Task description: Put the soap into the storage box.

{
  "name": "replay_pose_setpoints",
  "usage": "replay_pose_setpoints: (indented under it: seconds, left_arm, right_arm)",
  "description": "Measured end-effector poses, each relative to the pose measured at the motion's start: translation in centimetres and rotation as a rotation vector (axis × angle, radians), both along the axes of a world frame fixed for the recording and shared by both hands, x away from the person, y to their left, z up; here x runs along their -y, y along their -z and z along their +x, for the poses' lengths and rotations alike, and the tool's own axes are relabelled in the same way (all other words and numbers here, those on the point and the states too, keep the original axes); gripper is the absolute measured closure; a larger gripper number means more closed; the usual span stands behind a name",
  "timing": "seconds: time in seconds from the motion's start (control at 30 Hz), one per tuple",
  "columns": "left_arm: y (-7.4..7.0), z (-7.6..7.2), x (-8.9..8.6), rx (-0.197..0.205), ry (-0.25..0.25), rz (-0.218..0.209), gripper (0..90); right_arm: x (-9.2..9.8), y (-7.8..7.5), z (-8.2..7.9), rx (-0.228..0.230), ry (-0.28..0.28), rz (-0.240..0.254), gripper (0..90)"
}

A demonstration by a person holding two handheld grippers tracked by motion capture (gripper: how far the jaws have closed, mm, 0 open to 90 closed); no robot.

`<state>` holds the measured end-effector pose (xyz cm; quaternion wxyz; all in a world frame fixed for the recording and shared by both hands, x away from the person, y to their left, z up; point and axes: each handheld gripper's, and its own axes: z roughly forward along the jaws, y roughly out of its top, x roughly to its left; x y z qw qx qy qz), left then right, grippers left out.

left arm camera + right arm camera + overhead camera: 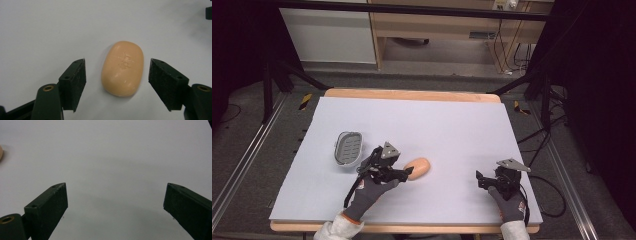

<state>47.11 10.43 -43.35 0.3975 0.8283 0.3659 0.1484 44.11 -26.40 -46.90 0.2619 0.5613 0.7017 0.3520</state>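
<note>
Right gripper [484, 180] rested near the table's [452, 125] near right edge, jaws spread wide over bare surface. Left gripper [404, 173] sat left of centre, jaws spread either side of the peach soap bar [418, 167], not touching it. Farther left lay a grey soap dish [348, 148], empty.

In the left gripper view, a smooth oval bar of peach-coloured soap [123, 68] lay on the pale grey-white table surface [50, 30], its long axis running slightly tilted away from the camera. A faint embossed mark sat near its middle. The left gripper [117, 83] stood spread wide, its two black padded jaws flanking the bar's nearer half, each with a gap to the soap.
</note>
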Motion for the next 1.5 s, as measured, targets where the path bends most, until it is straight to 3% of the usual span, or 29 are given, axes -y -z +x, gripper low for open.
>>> replay_pose_setpoints:
  seconds: [0.73, 1.5]
  left_arm:
    - [1.7, 1.1, 3.0, -0.047, 0.057, 0.085, 26.3]
    - [3.7, 2.5, 4.3, -0.073, 0.053, 0.137, 26.7]
  right_arm:
    - [0.0, 0.1, 0.1, -0.009, -0.007, 0.003, 5.6]
    - [-0.1, 0.2, 0.2, -0.024, -0.014, 0.006, 5.5]
